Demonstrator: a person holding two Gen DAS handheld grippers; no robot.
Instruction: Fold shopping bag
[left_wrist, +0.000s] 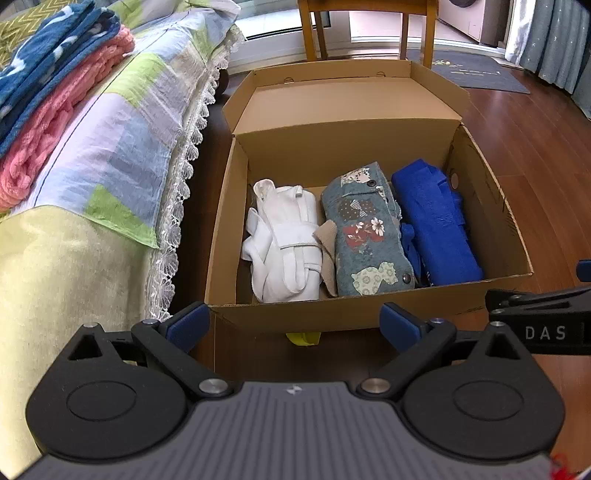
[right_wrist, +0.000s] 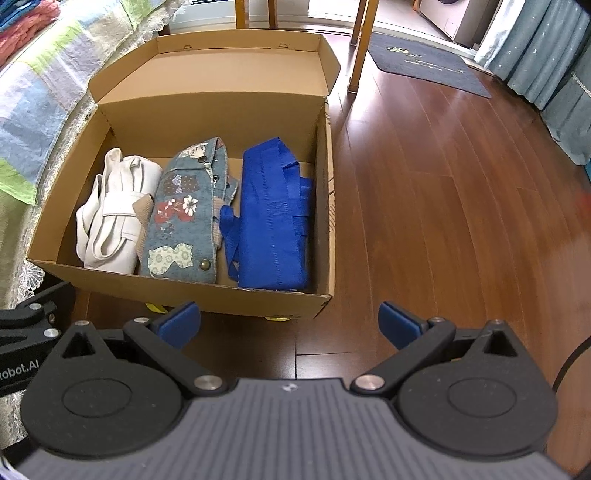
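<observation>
Hovering just in front of the cardboard box (left_wrist: 369, 314), the left gripper (left_wrist: 295, 325) and the right gripper (right_wrist: 290, 321) both stand with jaws spread wide and nothing held between them. Three folded shopping bags lie side by side on the box floor: the white bag (left_wrist: 284, 243) nearest the box wall that faces the bed (left_wrist: 92, 155), the patchwork bag (left_wrist: 365, 232) in the middle of the box, and the blue bag (right_wrist: 271, 218) against the opposite box wall.

Each bundle runs lengthwise from the box's near wall toward its raised lid (right_wrist: 207, 70), so the long axes are roughly parallel to one another and to the box's side walls. The patchwork bag's snap end points at the near wall.

Several things could go wrong from here, as a judgement. A reach into the box could catch the near wall's rim and shove the box along the wooden floor (right_wrist: 443, 184). The blue bag's loose straps (right_wrist: 229, 236) trail toward the patchwork bag, so pinching a strap alone would likely pull the fold apart. Tight packing means lifting one bundle may drag its neighbour.
</observation>
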